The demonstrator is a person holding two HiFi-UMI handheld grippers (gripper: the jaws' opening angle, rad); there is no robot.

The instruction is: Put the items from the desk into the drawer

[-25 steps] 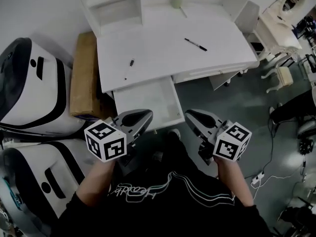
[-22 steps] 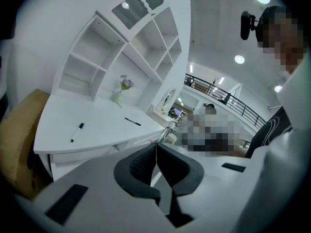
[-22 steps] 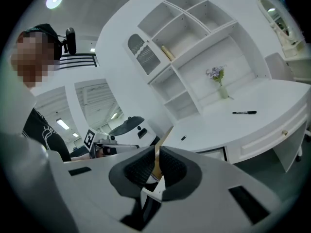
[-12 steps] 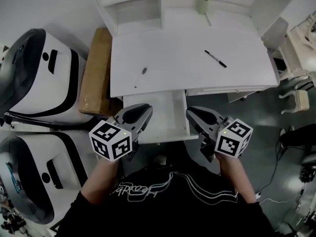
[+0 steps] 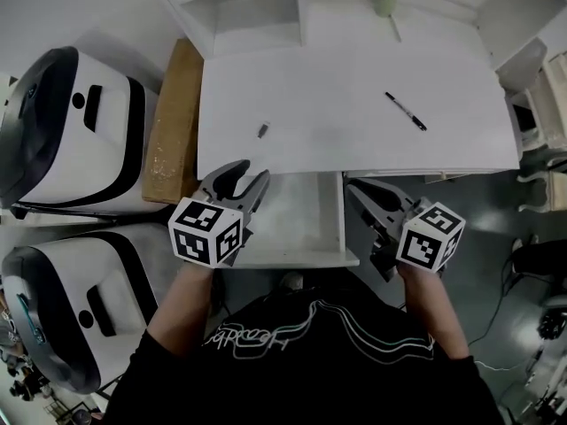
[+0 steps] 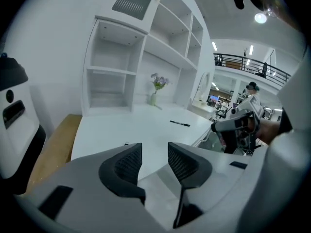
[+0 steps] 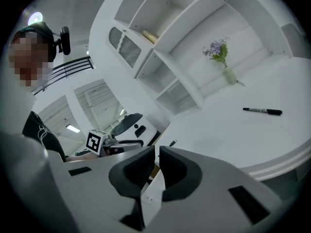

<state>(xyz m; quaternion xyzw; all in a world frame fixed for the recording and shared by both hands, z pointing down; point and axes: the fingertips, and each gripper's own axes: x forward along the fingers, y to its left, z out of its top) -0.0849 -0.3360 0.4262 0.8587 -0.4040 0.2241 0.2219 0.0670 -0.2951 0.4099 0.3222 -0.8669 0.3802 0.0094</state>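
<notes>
White desk [image 5: 337, 78]: one marker [image 5: 406, 111] (one drawer [image 5: 292, 228])

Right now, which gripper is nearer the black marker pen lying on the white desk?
Right. The right gripper hangs off the white desk's front edge, almost straight in front of the black marker pen; the left gripper is at that edge, but well over to the pen's left.

Black pen [image 5: 406, 111] lies flat on the white table [image 5: 337, 69], right side. Small dark item [image 5: 263, 131] lies left of centre. White drawer [image 5: 297, 224] stands pulled open.
</notes>
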